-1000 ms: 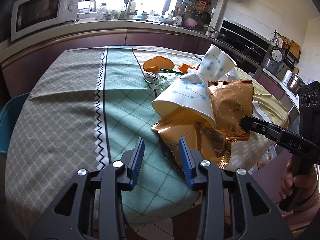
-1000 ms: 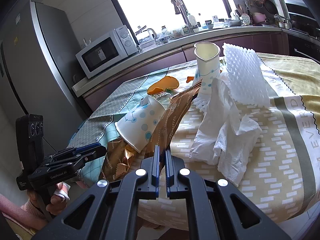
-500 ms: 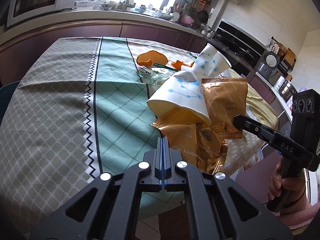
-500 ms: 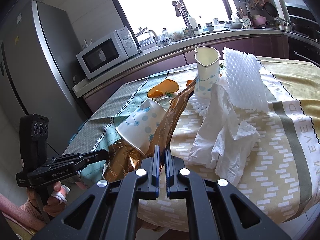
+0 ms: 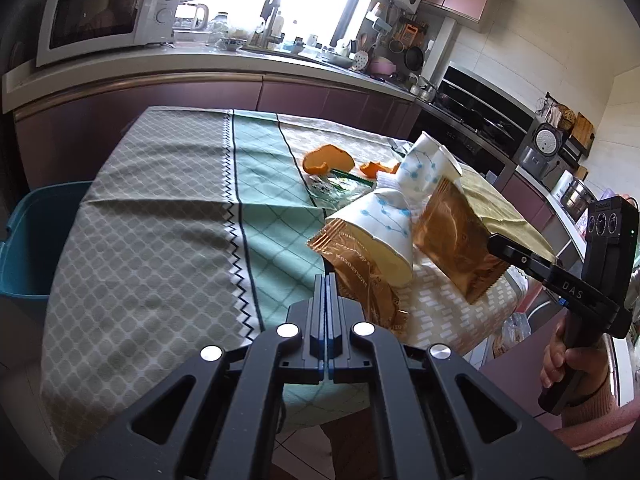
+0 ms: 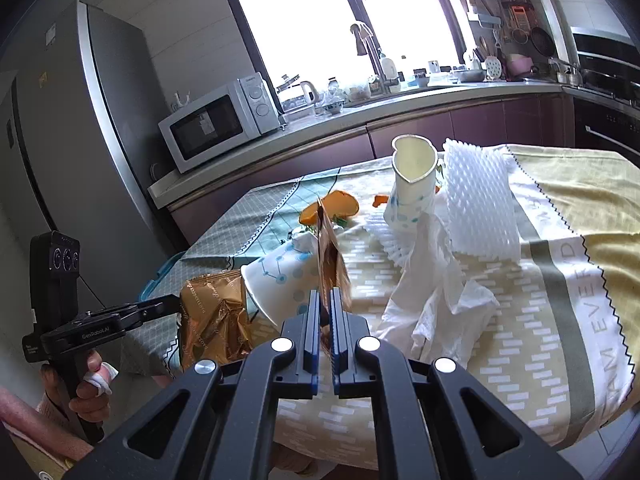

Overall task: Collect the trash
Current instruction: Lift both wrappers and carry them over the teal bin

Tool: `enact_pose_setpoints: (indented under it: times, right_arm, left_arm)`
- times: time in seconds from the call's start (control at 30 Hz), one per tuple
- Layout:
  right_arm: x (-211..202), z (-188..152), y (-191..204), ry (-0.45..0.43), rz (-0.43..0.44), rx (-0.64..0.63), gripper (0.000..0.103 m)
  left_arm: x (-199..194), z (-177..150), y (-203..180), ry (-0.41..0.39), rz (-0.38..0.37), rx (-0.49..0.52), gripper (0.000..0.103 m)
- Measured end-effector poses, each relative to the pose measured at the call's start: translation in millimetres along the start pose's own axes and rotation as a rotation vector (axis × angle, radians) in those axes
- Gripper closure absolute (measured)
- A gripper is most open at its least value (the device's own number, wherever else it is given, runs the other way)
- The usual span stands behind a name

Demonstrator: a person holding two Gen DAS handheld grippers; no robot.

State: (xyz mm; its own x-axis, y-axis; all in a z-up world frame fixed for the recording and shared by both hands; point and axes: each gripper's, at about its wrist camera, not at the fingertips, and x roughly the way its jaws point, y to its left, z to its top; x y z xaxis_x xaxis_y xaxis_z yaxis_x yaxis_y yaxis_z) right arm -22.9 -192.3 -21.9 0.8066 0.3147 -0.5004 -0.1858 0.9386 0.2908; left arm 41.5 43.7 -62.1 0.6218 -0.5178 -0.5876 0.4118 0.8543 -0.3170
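A: What lies furthest left?

B: A blue plastic bin (image 5: 34, 236), off the edge of the cloth-covered worktop (image 5: 160, 220), well to the left of the left gripper (image 5: 326, 280).

A: And that gripper's fingers?

B: Pressed fully together. A crumpled gold foil wrapper (image 5: 360, 276) meets their tips on the right side and stands raised against them, so they appear to pinch its edge.

A: Just beyond those fingers?

B: A white paper cup with blue dots, tipped on its side (image 5: 380, 224), mouth towards the fingers and touching the crumpled wrapper. Orange peel (image 5: 326, 158) lies further ahead.

A: Moving right?

B: The right gripper (image 6: 327, 296) has its fingers narrowed onto a flat gold foil packet (image 6: 328, 248), which rises edge-on from between them, clear of the worktop.

A: To the right of those fingers?

B: A crumpled white tissue (image 6: 436, 288) near them. Ahead stands an upright dotted paper cup with a dented rim (image 6: 414, 184); a white foam fruit net (image 6: 480, 200) leans just beside it.
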Motion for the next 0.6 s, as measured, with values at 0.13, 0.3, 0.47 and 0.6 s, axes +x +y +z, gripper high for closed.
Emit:
enact_pose_setpoints:
  times: [0.13, 0.3, 0.47, 0.6]
  right_arm:
    - [2.6, 12.8, 13.4, -0.020, 0.019, -0.053, 0.101]
    - [16.5, 19.5, 18.3, 0.002, 0.002, -0.074, 0.101]
    - [24.6, 15.4, 7.0, 0.044, -0.018, -0.023, 0.101]
    - [29.2, 10.8, -0.9, 0.082, -0.012, 0.020, 0.101]
  left_arm:
    - [-27.3, 6.2, 11.8, -0.051, 0.023, -0.004, 0.102]
    - [-57.1, 12.8, 32.4, -0.116, 0.067, -0.034, 0.102]
    - [-72.1, 12.1, 54.2, -0.128, 0.095, -0.065, 0.102]
    - [-72.6, 12.3, 65.5, -0.123, 0.082, -0.091, 0.102]
